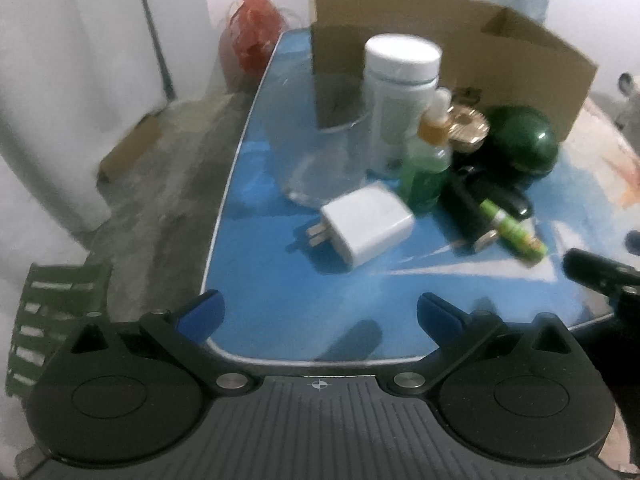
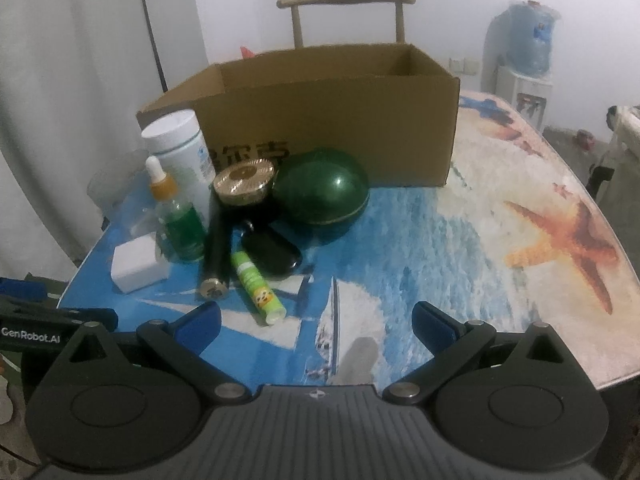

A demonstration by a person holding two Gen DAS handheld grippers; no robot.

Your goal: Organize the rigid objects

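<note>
Both the left gripper [image 1: 318,314] and the right gripper [image 2: 316,322] are spread wide and hold nothing. The white charger [image 1: 366,229], dropper bottle [image 2: 178,220], white jar [image 2: 182,152] and green lip balm [image 2: 258,288] stand clustered on the table [image 2: 400,264], before the cardboard box [image 2: 340,120].

Both wrist views low over table [image 2: 400,240] edge, sharing clutter, box [image 2: 332,120]
</note>
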